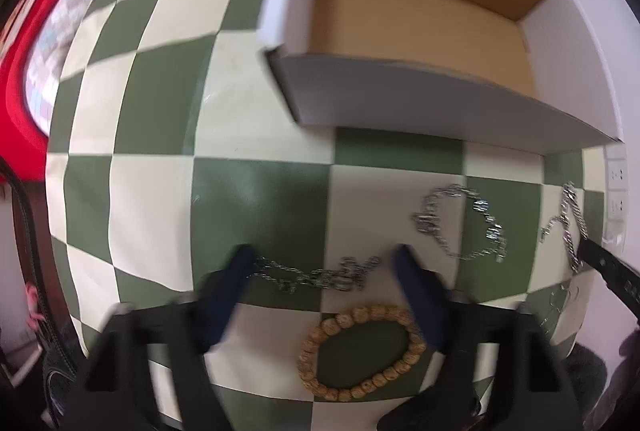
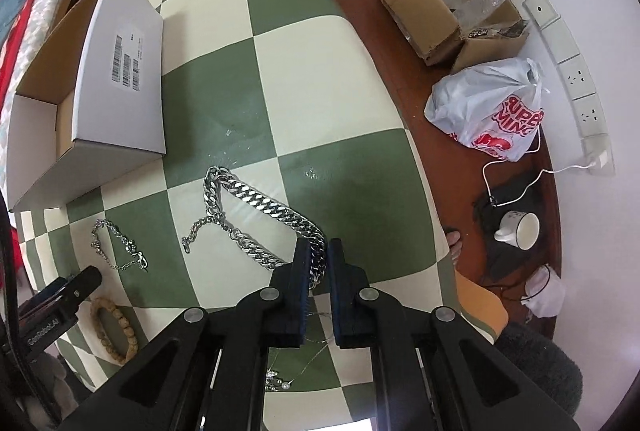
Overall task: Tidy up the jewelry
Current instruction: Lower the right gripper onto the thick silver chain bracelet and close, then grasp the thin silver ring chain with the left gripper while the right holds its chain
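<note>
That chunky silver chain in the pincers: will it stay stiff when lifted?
Probably not. The thick chain is separate curb links lying in a loose bend, so it should droop from the right gripper. Its polished, bulky links suggest it is heavy and may slip.

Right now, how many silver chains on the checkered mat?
4. Thick curb chain mid-mat, its end at the right gripper; thin chain loop near the white box; third chain at the left gripper; fine pendant necklace under the right gripper. More may be hidden.
</note>
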### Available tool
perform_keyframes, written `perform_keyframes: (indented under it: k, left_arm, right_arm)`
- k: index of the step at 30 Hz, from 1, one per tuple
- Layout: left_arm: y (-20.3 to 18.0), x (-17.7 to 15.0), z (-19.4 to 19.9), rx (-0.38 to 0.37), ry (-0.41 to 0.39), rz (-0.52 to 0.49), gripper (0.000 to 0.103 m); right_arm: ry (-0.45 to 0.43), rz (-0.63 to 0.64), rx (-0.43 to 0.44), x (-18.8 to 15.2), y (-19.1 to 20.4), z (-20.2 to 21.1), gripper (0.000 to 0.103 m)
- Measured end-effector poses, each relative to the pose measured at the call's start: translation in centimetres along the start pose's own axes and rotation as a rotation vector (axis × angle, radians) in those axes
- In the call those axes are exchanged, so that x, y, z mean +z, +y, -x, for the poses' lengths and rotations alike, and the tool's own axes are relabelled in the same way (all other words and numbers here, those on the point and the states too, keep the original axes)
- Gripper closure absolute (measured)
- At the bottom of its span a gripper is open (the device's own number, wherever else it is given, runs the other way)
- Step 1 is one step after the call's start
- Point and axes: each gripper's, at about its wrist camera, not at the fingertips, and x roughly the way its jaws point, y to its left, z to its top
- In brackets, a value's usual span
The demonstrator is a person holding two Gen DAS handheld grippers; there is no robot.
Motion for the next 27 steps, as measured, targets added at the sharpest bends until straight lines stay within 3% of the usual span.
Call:
perform_keyframes:
  k: [2, 8, 14, 17, 19, 23, 25, 27]
  left_arm:
    - [-0.1, -0.3, 0.4, -0.004, 0.005, -0.016, 0.101]
    - [0.9, -0.4, 0.6, -0.022, 0.007, 0.021, 0.103]
    - [4.3, -3.4, 3.8, -0.099, -0.048, 0.095, 0.103]
    - [5.3, -4.0, 5.1, -0.152, -0.06, 0.121, 0.103]
    - [6.0, -4.5, 4.2, -0.182, -0.009, 0.137, 0.101]
    - [6.1, -4.7, 1.9, -0.174, 0.121, 0.15, 0.097]
    - [6.2, -5.4, 1.5, -0.148, 0.131, 0.132, 0.086]
    - [6.3, -6.0, 1.6, -0.152, 0.111, 0.123, 0.067]
  right_arm:
    - [0.001, 0.009, -0.016, 0.1, 0.2, -0.1, 0.092]
    - [0.002, 0.052, -0.07, 0.6, 1.4, -0.2, 0.092]
    - [-0.036, 0.045, -0.041, 0.5, 1.0, -0.1, 0.095]
    - [-0.035, 0.003, 0.039, 0.0, 0.2, 0.0, 0.095]
    - [-0.034, -0.013, 0.067, -0.2, 0.0, 0.1, 0.095]
    - [-0.021, 0.003, 0.066, -0.5, 0.4, -0.1, 0.095]
    - [-0.014, 0.006, 0.06, -0.6, 0.5, -0.1, 0.095]
    - [-0.009, 0.003, 0.061, -0.6, 0.4, -0.1, 0.095]
